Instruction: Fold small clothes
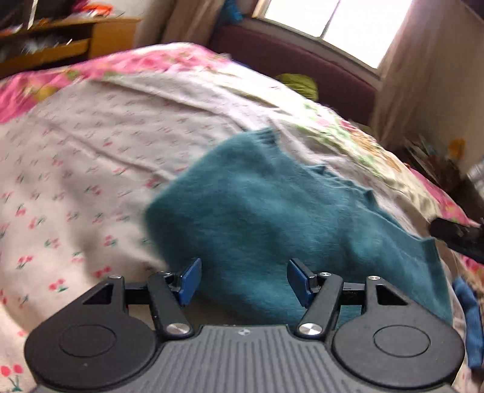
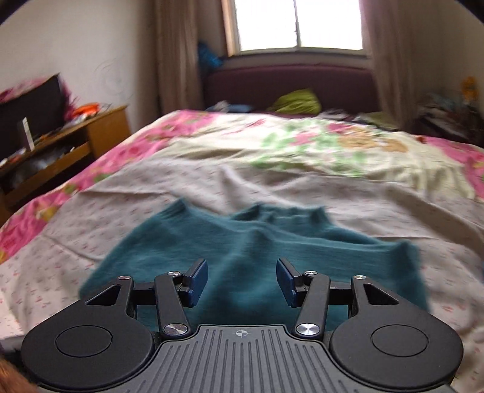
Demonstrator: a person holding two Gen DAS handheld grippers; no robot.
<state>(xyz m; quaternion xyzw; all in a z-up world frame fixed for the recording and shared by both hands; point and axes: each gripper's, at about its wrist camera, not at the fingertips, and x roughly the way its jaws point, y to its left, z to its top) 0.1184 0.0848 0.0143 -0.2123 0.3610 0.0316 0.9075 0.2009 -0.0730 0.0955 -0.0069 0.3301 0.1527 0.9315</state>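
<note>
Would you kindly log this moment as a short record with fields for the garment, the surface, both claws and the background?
garment: teal knit top, lying spread on the bed, partly rumpled
surface: bed sheet with small red flowers, floral quilt farther back
left claw: open, nothing between the pads, above the top
right claw: open, empty, above the top
background: window, wooden desk

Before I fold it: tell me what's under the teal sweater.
The teal sweater lies on the cherry-print sheet covering the bed. Whatever is beneath its middle is hidden by the knit.
</note>
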